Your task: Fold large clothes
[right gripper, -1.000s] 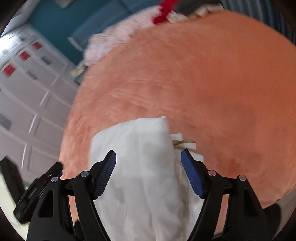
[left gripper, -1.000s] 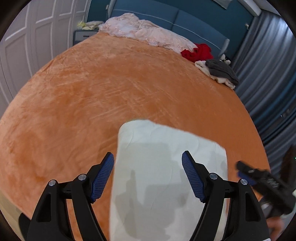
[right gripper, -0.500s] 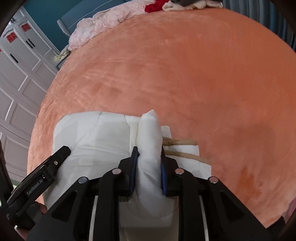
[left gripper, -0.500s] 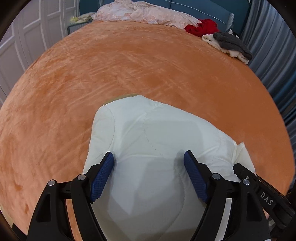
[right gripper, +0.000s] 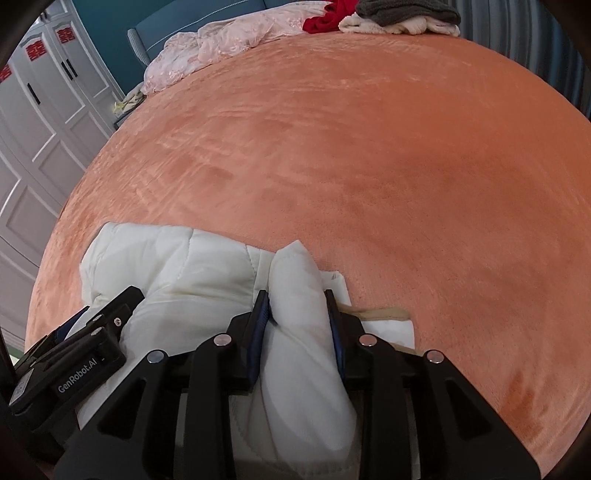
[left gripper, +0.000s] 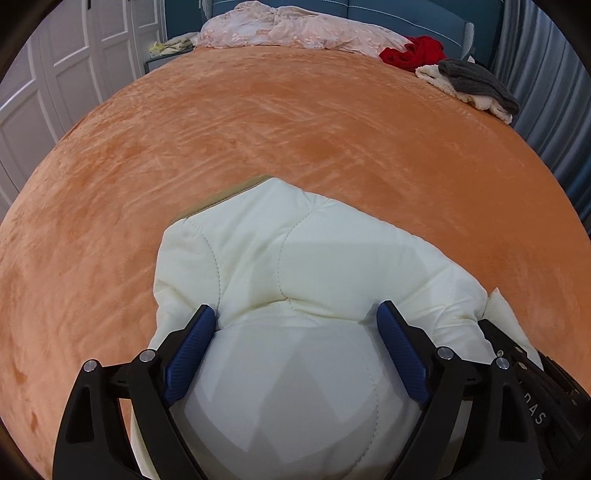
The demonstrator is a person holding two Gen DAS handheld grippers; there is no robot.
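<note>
Cream quilted jacket [left gripper: 295, 258], orange bedspread [left gripper: 295, 129], red garment [left gripper: 413, 51], blue-padded fingers [left gripper: 188, 347]

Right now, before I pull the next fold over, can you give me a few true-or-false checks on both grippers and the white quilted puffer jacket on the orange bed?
1. The right gripper is shut on a bunched ridge of the white quilted puffer jacket. True.
2. The left gripper is pinched tight on fabric. False: its jaws are spread wide, with the jacket bulging between them.
3. The jacket lies on the orange plush bedspread. True.
4. The red garment lies beside the jacket. False: it is far away at the head of the bed, near the grey and cream clothes pile.
5. The pink lace blanket is spread under the jacket. False: it is heaped by the headboard.
</note>
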